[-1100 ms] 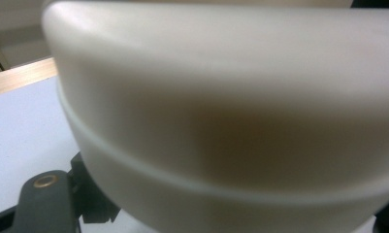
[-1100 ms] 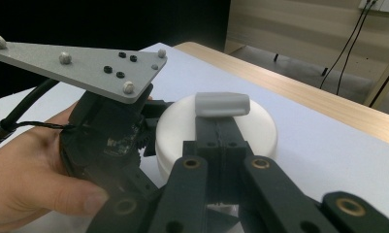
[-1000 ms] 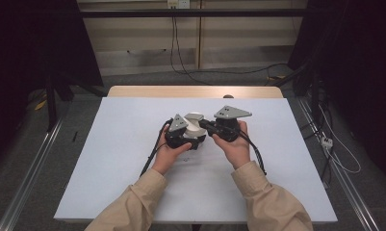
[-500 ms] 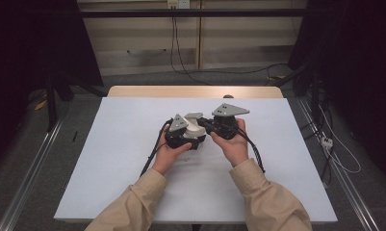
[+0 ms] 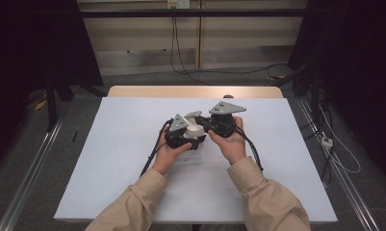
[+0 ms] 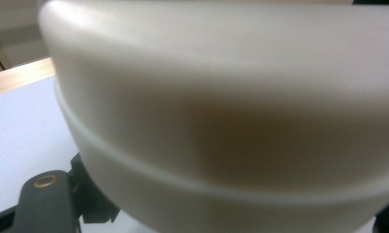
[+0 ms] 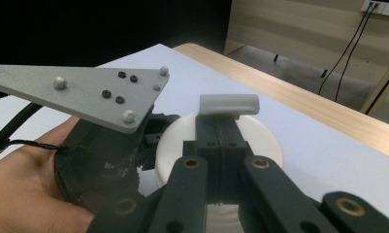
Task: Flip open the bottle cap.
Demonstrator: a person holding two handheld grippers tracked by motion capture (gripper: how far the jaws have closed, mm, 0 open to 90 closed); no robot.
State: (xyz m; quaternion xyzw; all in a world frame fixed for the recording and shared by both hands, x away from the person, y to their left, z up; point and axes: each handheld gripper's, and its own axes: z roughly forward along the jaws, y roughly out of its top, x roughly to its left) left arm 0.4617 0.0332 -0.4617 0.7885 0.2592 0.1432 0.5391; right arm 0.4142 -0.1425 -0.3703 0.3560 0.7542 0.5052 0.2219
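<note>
At the middle of the white table [image 5: 123, 159] a person's hands hold both grippers around a white round container [image 5: 196, 130]. My left gripper [image 5: 194, 140] is shut on the container's side. In the left gripper view its pale wall [image 6: 231, 121] looms very close, with one black finger [image 6: 44, 204] at the lower left. My right gripper [image 5: 201, 120] comes in from the right. Its jaws are pressed together on a small light-grey handle [image 7: 228, 104] that sits on the container's lid [image 7: 267, 141]. The left gripper's grey plate [image 7: 85, 92] and a hand show beside it.
Black cables [image 5: 152, 154] trail from the grippers toward the person across the table. A wooden strip [image 5: 195, 91] borders the table's far edge. Metal rails [image 5: 32, 163] run along the floor on both sides, and more cables lie on the floor at the right.
</note>
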